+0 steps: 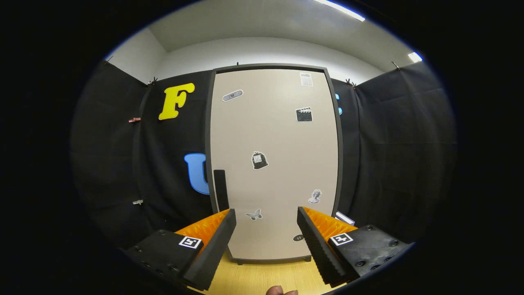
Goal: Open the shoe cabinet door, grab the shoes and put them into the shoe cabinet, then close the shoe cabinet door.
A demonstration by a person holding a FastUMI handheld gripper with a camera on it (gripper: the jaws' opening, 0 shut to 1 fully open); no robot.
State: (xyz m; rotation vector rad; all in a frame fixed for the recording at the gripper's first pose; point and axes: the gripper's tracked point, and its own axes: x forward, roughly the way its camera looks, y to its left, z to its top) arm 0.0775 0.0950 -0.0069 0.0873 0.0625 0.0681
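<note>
A tall beige shoe cabinet (274,159) with a dark frame stands upright straight ahead, its door closed and dotted with small stickers. A dark vertical handle (221,189) sits on the door's left side, just beyond my left finger. My gripper (266,223) is open, its fingers spread wide apart with nothing between them, held a short way in front of the lower part of the door.
Black cloth walls close in on both sides of the cabinet. A light wooden floor (262,276) runs under the fingers up to the cabinet's base. Part of a hand (280,291) shows at the very bottom, between the fingers.
</note>
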